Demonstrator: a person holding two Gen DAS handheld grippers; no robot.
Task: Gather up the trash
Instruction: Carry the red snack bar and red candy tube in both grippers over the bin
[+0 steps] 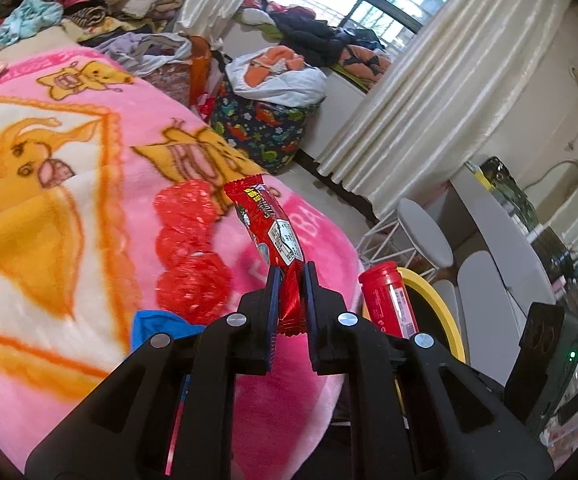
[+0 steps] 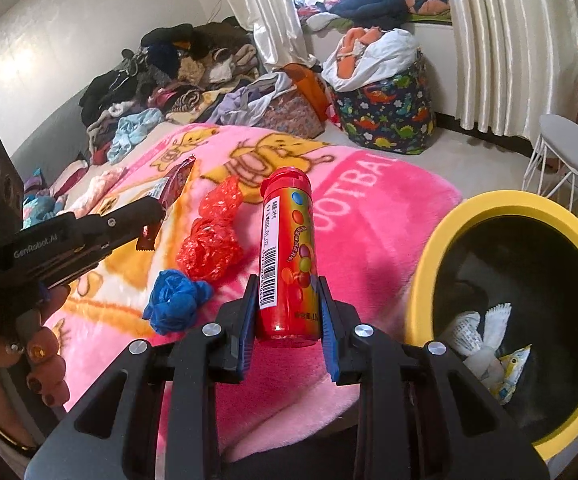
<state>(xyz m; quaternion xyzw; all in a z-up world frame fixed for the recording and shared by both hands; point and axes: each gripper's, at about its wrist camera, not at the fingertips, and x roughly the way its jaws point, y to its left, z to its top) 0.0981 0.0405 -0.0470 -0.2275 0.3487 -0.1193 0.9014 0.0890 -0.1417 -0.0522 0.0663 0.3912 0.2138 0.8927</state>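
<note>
My left gripper (image 1: 291,276) is shut on a red snack wrapper (image 1: 269,224), held above the pink blanket (image 1: 69,200). The same gripper (image 2: 153,220) and wrapper (image 2: 175,180) show at the left of the right wrist view, with a hand below. My right gripper (image 2: 289,284) is shut on a red candy tube (image 2: 287,256), upright between the blue pads; that tube (image 1: 387,300) also appears right of the left gripper. Crumpled red plastic (image 2: 213,232) and a blue wad (image 2: 177,300) lie on the blanket (image 2: 369,220). A yellow-rimmed bin (image 2: 441,236) stands at right with wrappers inside.
Piles of clothes (image 2: 177,80) cover the far end of the bed. A dinosaur-print bag (image 2: 385,120) sits on the floor by the curtains (image 2: 497,40). A white stool (image 2: 569,160) stands beyond the bin. A desk (image 1: 509,248) with clutter is at right in the left wrist view.
</note>
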